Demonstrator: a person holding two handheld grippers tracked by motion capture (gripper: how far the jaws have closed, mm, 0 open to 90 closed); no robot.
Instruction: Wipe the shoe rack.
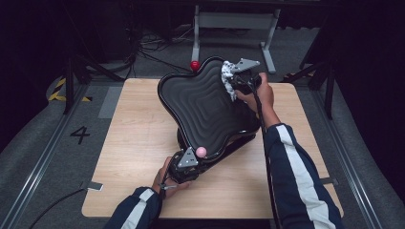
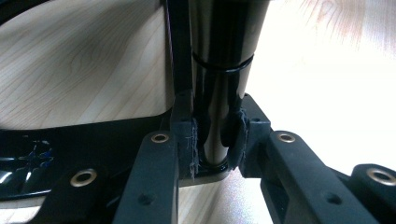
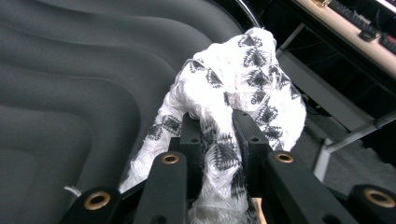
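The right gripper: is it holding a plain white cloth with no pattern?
No, the cloth clamped in the right gripper is white with black patterned patches.

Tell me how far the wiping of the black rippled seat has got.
Done: the black rippled star-shaped seat is tipped up, its glossy black post clamped by the left gripper. In hand: the right gripper presses a white black-patterned cloth on the seat's far edge. Left: the rest of the surface, apparently.

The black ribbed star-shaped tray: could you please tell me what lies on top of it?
A white, black-patterned cloth, clamped in the right gripper, rests on the tilted black ribbed star-shaped tray at its far edge. A pink ball sits at its near rim. Whatever the cloth covers is hidden.
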